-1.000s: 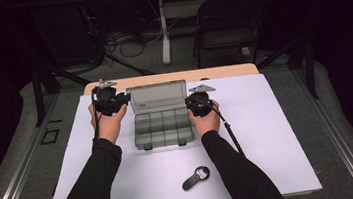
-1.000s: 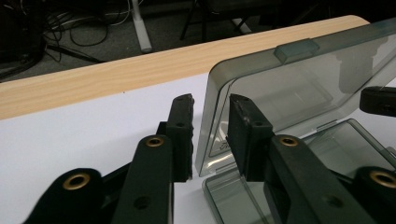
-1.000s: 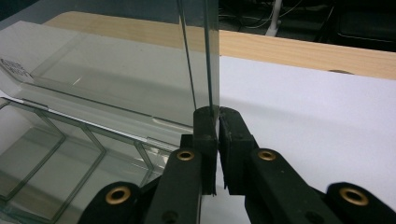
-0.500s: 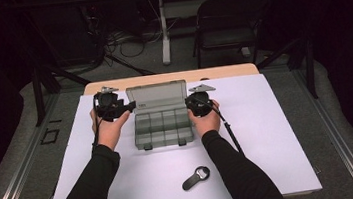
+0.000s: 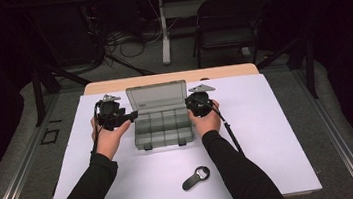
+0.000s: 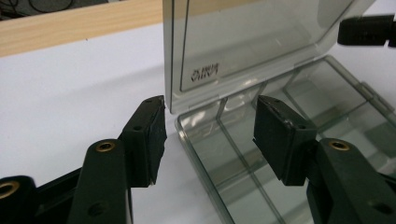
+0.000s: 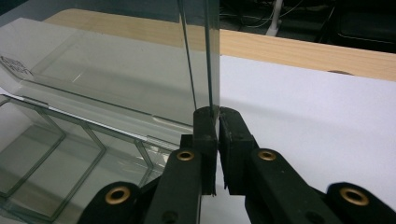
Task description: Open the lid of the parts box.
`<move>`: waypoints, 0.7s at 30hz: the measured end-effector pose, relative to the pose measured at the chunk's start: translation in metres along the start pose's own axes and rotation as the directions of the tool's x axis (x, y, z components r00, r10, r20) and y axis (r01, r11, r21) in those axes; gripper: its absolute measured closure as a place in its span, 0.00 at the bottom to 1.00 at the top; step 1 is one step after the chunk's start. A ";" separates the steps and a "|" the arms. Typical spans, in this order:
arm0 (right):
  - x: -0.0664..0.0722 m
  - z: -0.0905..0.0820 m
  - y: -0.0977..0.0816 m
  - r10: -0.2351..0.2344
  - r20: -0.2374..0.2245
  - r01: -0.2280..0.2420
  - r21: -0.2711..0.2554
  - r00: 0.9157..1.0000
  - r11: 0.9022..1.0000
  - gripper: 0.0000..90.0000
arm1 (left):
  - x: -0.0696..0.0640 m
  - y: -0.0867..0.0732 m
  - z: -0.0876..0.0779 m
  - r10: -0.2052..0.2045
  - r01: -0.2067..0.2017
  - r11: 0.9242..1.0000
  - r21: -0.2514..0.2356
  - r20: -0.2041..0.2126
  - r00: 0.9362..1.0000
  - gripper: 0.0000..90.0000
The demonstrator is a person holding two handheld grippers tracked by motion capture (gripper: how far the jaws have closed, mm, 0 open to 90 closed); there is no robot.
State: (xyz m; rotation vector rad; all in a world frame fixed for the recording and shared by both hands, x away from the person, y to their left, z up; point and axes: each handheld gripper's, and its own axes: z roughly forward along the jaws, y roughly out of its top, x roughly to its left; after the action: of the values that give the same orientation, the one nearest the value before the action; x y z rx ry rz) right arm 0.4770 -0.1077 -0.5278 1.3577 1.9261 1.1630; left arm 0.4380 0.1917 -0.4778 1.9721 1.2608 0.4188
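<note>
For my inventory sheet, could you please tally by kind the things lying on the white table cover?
Clear plastic compartment box with raised lid: 1
Small black handled tool with round ring end: 1
Total: 2

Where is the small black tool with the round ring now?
In the high view, the black tool lies on the white table cover, near the front edge, beside the right forearm.

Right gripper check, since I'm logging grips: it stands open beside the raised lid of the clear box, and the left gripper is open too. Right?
Not quite. The right gripper is shut on the lid edge, as the right gripper view shows. The left gripper is indeed open.
</note>
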 end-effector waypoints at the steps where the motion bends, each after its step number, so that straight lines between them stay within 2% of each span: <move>1: 0.000 0.000 0.000 -0.001 0.001 0.001 0.000 1.000 1.000 0.96 | 0.000 -0.002 0.001 0.003 -0.003 1.000 0.001 0.002 1.000 0.49; 12: 0.001 0.000 0.000 -0.015 0.007 0.015 0.002 1.000 1.000 0.96 | 0.000 -0.025 0.005 -0.003 0.002 0.999 0.046 0.016 1.000 0.49; 21: 0.001 0.000 0.000 -0.018 0.007 0.018 0.002 1.000 1.000 0.96 | -0.002 -0.035 0.008 0.001 -0.003 0.997 0.078 0.025 1.000 0.49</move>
State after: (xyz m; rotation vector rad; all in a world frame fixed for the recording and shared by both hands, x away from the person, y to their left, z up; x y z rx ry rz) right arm 0.4767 -0.1071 -0.5274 1.3405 1.9312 1.1467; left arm 0.4193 0.1950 -0.5084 2.0381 1.2767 0.3492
